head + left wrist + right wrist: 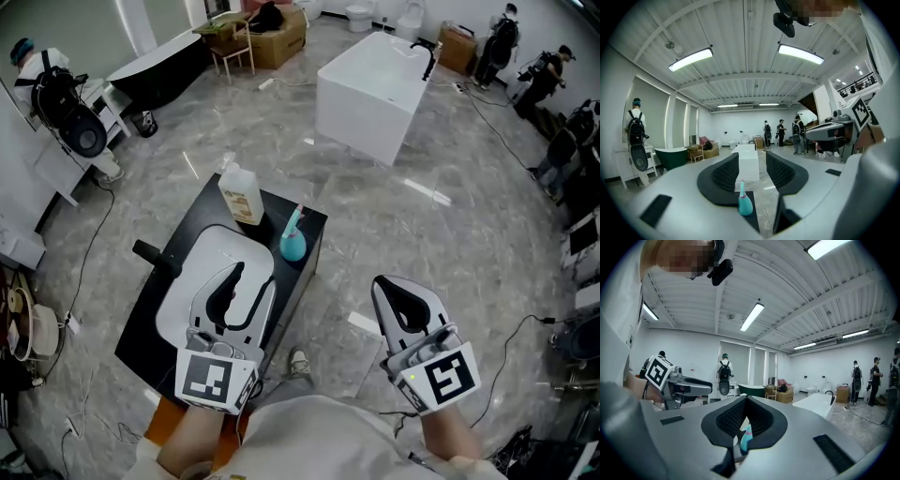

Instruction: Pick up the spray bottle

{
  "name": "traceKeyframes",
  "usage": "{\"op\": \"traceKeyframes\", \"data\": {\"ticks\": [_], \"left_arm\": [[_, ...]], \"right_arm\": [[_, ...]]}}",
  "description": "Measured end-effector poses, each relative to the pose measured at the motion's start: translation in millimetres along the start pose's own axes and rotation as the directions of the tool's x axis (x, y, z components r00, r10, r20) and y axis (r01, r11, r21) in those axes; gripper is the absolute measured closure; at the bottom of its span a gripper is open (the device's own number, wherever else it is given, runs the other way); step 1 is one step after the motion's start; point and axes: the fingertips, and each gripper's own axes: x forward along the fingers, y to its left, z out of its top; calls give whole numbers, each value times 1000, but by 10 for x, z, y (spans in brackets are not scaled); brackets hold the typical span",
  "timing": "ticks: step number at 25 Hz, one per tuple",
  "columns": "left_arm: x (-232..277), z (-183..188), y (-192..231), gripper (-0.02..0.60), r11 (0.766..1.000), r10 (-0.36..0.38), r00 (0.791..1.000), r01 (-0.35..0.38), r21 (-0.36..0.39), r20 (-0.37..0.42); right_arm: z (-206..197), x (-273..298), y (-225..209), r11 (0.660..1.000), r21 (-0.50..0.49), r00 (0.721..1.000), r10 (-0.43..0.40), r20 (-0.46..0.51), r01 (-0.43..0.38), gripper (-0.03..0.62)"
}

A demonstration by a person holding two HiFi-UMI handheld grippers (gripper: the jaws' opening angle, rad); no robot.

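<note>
Room, head view: grey marbled floor (450, 234) is spreading under a low black table (277, 208). A white tub (370, 89) is standing beyond the table, and people (539, 75) are standing at the far right.
Spray bottle, head view: the teal spray bottle (293, 242) is standing upright near the table's far right corner. A clear labelled bottle (242, 195) is standing apart from it to the left.
Left gripper, head view: the left gripper (251, 279) is hovering over the table with its jaws spread, pointing toward the far side. The teal spray bottle is sitting ahead of its tips and a little to the right, untouched.
Right gripper, head view: the right gripper (382, 284) is hanging over bare floor off the table's right side, its tips pressed together. The teal spray bottle is standing to its left and further forward, well apart.
Left gripper view: the pads are standing apart and pinching nothing. The teal spray bottle (744, 206) is showing low in the gap, out ahead on the dark tabletop, with the white tub (749, 169) in line behind it.
Right gripper view: the jaw tips are meeting at the far end and gripping nothing. The teal spray bottle (746, 437) is peeking through the opening behind the tips, some way off.
</note>
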Motion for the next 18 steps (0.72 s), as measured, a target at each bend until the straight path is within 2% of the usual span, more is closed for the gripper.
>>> {"op": "traceKeyframes", "data": {"ticks": [4, 11, 18], "left_arm": [[286, -202, 147, 388, 999, -37, 999, 38, 1, -35], [684, -633, 320, 387, 995, -95, 989, 98, 13, -116], [1098, -1143, 238, 380, 989, -147, 973, 143, -37, -178]], "right_arm": [[-90, 301, -82, 1000, 7, 999, -22, -30, 22, 566], [-359, 734, -187, 996, 79, 997, -28, -74, 34, 566], [-696, 1056, -308, 991, 128, 992, -9, -128, 25, 566]]}}
